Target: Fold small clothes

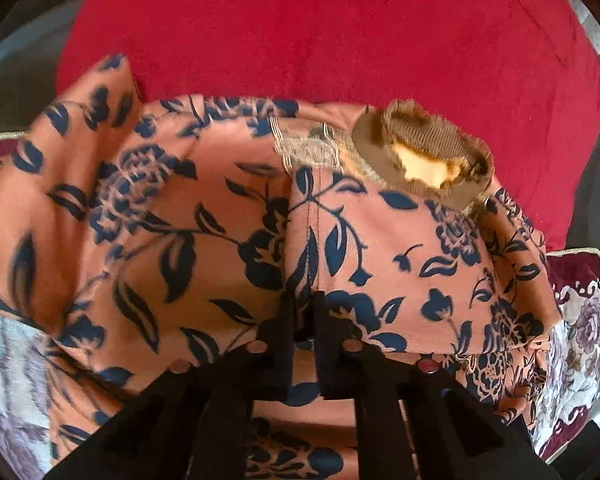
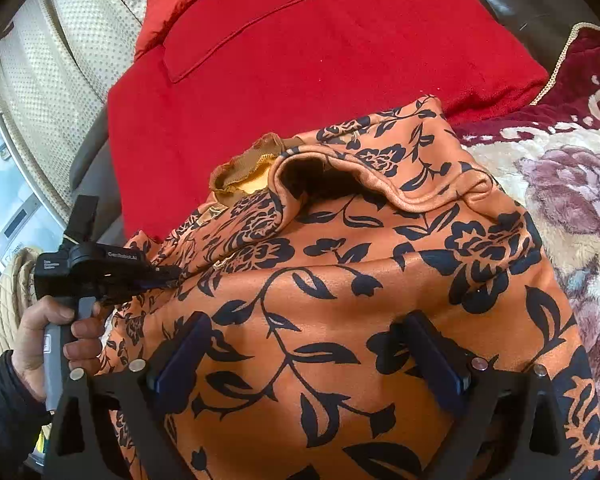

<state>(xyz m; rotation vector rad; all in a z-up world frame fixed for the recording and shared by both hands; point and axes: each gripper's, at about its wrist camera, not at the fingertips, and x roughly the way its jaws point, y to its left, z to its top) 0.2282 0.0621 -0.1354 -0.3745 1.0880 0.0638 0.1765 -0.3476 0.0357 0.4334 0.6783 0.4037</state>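
An orange garment printed with dark blue flowers lies rumpled across the bed, its brown ribbed collar at the far right. My left gripper is shut on a raised fold of this cloth along a seam. In the right wrist view the same garment fills the lower half, collar at the far edge. There my left gripper bites into the cloth's left side, held by a hand. My right gripper hovers open over the cloth, fingers wide apart with nothing pinched.
A red cloth with a stitched pocket lies flat beyond the garment, also seen as red cloth. A plush floral bedspread in maroon and cream lies underneath and to the right. Cream curtains hang at the far left.
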